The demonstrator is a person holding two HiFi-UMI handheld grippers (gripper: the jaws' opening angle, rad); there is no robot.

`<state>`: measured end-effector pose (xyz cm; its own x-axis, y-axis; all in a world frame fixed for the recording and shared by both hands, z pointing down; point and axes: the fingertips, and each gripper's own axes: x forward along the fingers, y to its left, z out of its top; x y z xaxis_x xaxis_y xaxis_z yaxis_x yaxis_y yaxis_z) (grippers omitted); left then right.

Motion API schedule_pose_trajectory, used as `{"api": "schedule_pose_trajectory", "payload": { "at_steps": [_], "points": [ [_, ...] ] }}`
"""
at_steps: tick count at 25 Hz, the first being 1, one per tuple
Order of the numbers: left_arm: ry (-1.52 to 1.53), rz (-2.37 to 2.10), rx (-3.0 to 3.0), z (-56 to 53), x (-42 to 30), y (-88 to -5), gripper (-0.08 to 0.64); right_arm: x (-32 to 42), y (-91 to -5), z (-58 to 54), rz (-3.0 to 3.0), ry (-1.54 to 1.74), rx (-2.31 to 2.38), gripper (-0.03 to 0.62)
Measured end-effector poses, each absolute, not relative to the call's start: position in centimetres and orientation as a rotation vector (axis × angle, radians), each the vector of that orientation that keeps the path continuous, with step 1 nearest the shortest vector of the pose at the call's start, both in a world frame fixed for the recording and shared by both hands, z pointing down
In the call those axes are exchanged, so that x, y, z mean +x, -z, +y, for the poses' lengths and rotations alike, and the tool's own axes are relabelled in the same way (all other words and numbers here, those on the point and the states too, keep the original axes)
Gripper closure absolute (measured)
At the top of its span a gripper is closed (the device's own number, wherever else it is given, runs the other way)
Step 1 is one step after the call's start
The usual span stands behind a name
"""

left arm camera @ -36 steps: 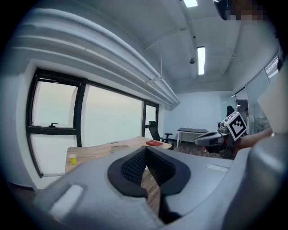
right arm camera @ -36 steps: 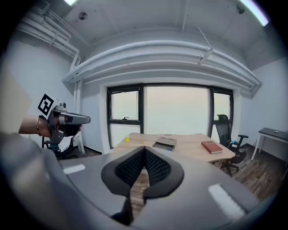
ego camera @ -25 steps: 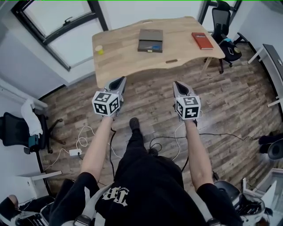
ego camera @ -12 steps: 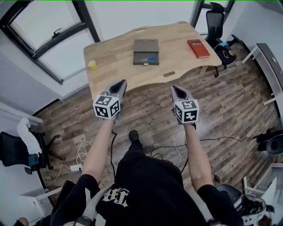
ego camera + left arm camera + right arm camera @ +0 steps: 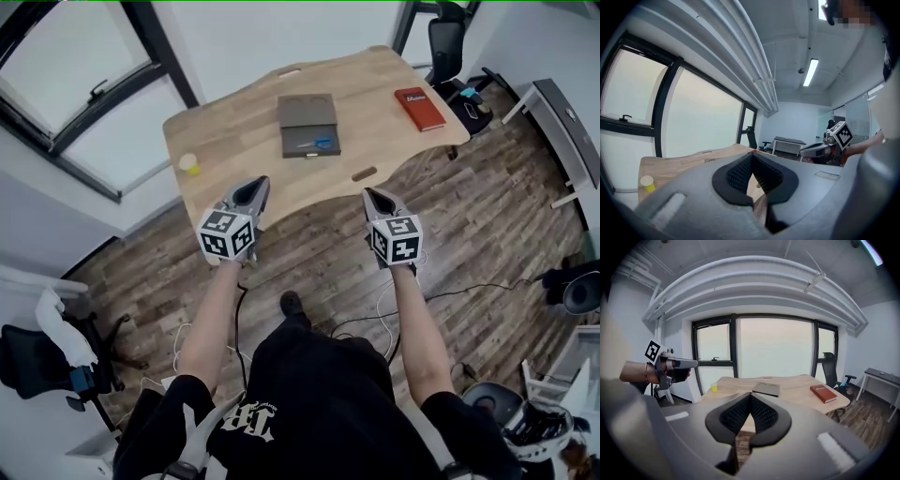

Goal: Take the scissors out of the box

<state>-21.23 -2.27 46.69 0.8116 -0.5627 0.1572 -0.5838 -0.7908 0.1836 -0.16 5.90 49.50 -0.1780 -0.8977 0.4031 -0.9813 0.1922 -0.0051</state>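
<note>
Head view: table (image 5: 234, 141), light wood, under the window (image 5: 66, 66). Box (image 5: 307, 111) lies open and flat about mid-table, grey-brown. Its far half shows two shallow round recesses.

Scissors (image 5: 319, 144) lie flat in the near half of the box. Blue handles are to the picture's right, blades to the left. The long axis runs left-right, roughly along the box's near edge and the table's near edge. They are too small to tell whether the blades are together. They cannot be made out in the right gripper view, where the box shows only as a low slab.

Left gripper (image 5: 255, 184): jaws clenched, pad tips meeting, nothing between them. It points toward the table, with its tip at the near edge in the head view, well apart from the box.

Right gripper (image 5: 372, 195): jaws likewise closed tip to tip, empty. It is also aimed at the table, its tip just short of the near edge over the floor (image 5: 487, 216), with the box ahead of it and slightly right in its own view.

The grippers are side by side and apart, one on each forearm, and each shows in the other's view.

Also on the table:
- Book (image 5: 419, 108), red, toward the right end, well apart from the box.
- Cup (image 5: 189, 164), yellow, small, near the left edge.

Chair (image 5: 445, 47) stands beyond the table's far right corner.
</note>
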Motion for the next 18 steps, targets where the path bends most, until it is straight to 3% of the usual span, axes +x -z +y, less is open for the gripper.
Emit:
{"api": "schedule_pose_trajectory", "payload": {
  "at_steps": [18],
  "points": [
    [-0.159, -0.724, 2.78, -10.6, -20.7, -48.9, 0.558, -1.0, -51.3, -1.0, -2.103, -0.429, 1.814, 0.588]
  ]
}}
